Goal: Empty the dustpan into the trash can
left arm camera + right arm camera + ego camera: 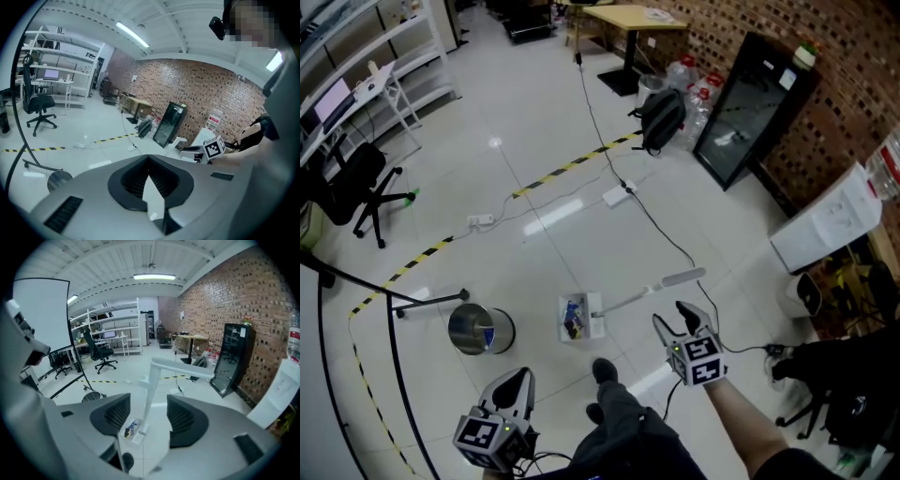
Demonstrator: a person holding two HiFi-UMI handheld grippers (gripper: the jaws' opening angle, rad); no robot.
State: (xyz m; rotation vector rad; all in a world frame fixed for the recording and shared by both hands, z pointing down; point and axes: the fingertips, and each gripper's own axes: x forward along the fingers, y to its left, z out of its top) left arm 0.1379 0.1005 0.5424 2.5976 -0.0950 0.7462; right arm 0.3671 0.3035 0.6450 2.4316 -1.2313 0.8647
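A white dustpan [581,317] with coloured litter in it stands on the floor, and its long white handle [680,277] rises toward the right. The round steel trash can [480,328] stands just left of it. My right gripper [675,319] hovers open a little short of the handle's top. In the right gripper view the handle [149,380] and dustpan [132,430] show between the pads of the right gripper [147,416], untouched. My left gripper [516,382] is low at the near left, shut and empty. In the left gripper view, past the left gripper [149,180], the trash can [58,179] shows.
A black cable [652,220] and a power strip [617,196] lie beyond the dustpan. Yellow-black tape [422,258] crosses the floor. A stand's legs [431,300] reach toward the can. The person's shoe [604,371] is near the dustpan. An office chair [366,187] and a backpack [661,117] stand farther off.
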